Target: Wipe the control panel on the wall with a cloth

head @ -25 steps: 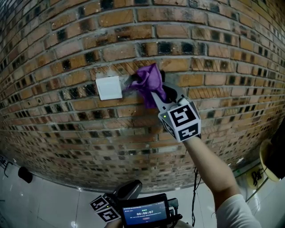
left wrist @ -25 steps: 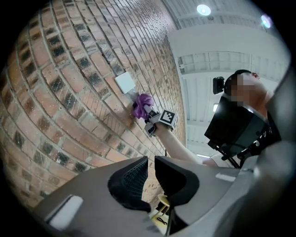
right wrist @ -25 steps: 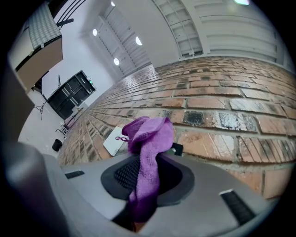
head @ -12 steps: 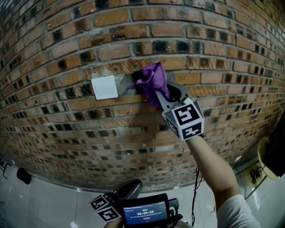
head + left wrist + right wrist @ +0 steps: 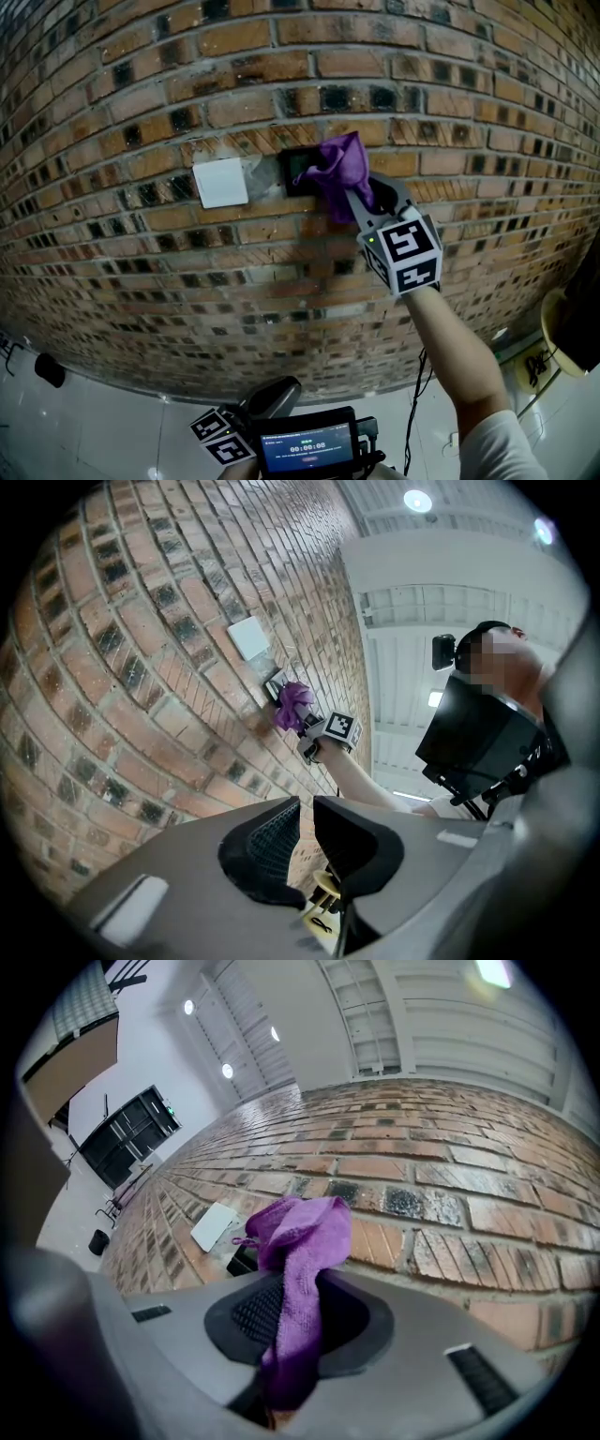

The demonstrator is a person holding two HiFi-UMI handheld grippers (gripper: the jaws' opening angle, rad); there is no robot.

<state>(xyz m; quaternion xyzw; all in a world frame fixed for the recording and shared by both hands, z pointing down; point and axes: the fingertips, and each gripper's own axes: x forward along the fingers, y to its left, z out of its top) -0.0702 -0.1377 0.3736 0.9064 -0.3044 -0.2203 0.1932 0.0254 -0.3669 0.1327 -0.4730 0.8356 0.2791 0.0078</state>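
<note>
My right gripper [image 5: 351,195] is grey plastic with black ribbed pads [image 5: 255,1314] and a black-and-white marker cube [image 5: 403,251]. A white sleeve [image 5: 492,450] shows at lower right, a thin black cable [image 5: 410,408] beside it.

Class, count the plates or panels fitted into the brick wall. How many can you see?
2. A white plate is on the left. A dark panel sits just right of it, partly covered by the purple cloth. No others show.

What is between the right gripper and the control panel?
Only the purple cloth: the right gripper is shut on it, and its bunched end covers the right side of the panel. The head view shows this.
</note>
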